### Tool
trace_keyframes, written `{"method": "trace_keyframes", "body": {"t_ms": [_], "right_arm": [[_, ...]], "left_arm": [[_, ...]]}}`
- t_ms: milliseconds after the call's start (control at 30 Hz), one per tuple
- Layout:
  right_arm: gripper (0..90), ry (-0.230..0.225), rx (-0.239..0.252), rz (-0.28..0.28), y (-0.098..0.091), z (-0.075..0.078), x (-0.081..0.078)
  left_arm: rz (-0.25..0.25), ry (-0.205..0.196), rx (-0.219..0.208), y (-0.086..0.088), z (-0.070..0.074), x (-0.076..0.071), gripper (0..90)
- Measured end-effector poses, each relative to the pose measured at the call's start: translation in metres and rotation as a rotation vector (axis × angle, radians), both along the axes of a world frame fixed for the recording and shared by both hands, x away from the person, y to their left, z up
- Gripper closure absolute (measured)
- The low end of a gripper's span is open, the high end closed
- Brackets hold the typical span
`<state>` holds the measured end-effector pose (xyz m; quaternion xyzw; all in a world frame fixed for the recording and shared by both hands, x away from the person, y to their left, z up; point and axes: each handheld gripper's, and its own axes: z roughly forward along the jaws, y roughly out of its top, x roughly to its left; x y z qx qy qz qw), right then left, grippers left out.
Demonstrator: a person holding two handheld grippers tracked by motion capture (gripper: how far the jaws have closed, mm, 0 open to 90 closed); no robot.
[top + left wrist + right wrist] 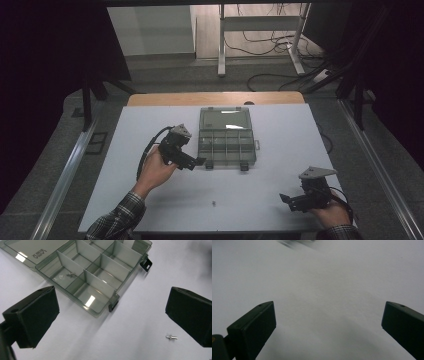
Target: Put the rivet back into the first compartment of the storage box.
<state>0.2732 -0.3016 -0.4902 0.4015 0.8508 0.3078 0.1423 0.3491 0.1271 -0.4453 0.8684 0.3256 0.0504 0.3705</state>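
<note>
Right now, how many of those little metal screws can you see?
2. One screw lies loose on the white table, near the front edge. Another sits inside a compartment of the open organizer box. More may be hidden behind the dividers.

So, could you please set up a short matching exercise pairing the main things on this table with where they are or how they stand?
Things:
1. organizer box
2. loose small metal pin
3. left hand-held gripper
4. right hand-held gripper

States:
A. near the table's front right corner, jaws apart
B. lid open
C. beside the box's left front corner
D. on bare table, in front of the box

Pairs: 1-B, 2-D, 3-C, 4-A
</note>
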Motion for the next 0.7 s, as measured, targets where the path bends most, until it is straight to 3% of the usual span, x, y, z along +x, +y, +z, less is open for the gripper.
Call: {"method": "trace_keyframes", "body": {"t_ms": [267, 700], "right_arm": [[0.0, -0.001, -0.001, -0.001, 0.000, 0.000, 0.000], [0.0, -0.002, -0.005, 0.000, 0.000, 0.000, 0.000]], "left_arm": [[0.000, 0.001, 0.014, 0.003, -0.003, -0.015, 0.0], [-0.008, 0.001, -0.002, 0.006, -0.015, -0.041, 0.0]]}}
